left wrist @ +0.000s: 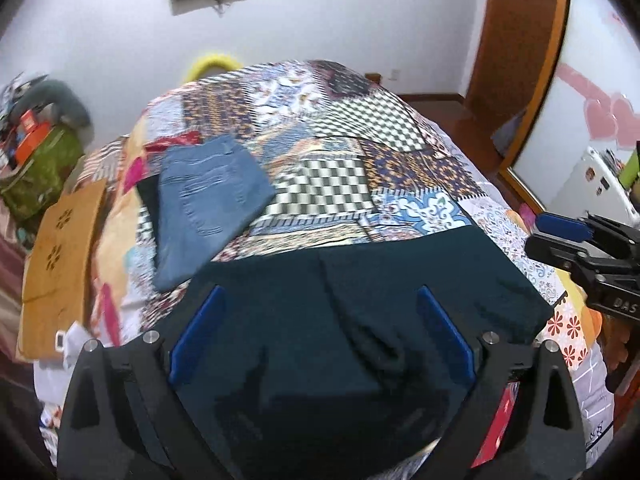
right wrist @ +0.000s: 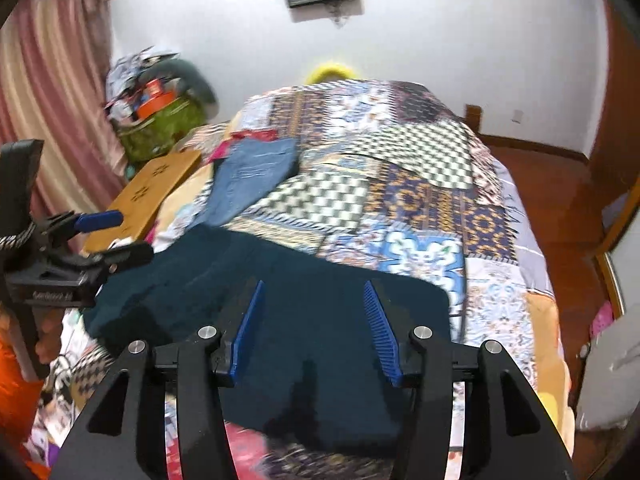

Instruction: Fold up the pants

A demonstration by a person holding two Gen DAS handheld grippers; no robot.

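Note:
Dark teal pants [left wrist: 360,300] lie folded on the near part of a patchwork bedspread [left wrist: 328,152]. My left gripper [left wrist: 320,300] hovers over them, open, its blue pads [left wrist: 200,332] spread wide with only cloth below. In the right wrist view the same pants [right wrist: 320,340] fill the foreground. My right gripper [right wrist: 314,286] is open above them, and nothing is pinched between its pads [right wrist: 248,324]. Each gripper shows at the edge of the other's view: the right gripper [left wrist: 560,236] beyond the pants' right edge, the left gripper [right wrist: 108,236] at their left edge.
Folded blue jeans [left wrist: 208,200] [right wrist: 256,176] lie further up the bed on the left. A wooden board [left wrist: 60,264] leans at the bed's left side, with a green bag [left wrist: 44,168] of clutter behind it. Wooden floor [right wrist: 560,200] runs along the right.

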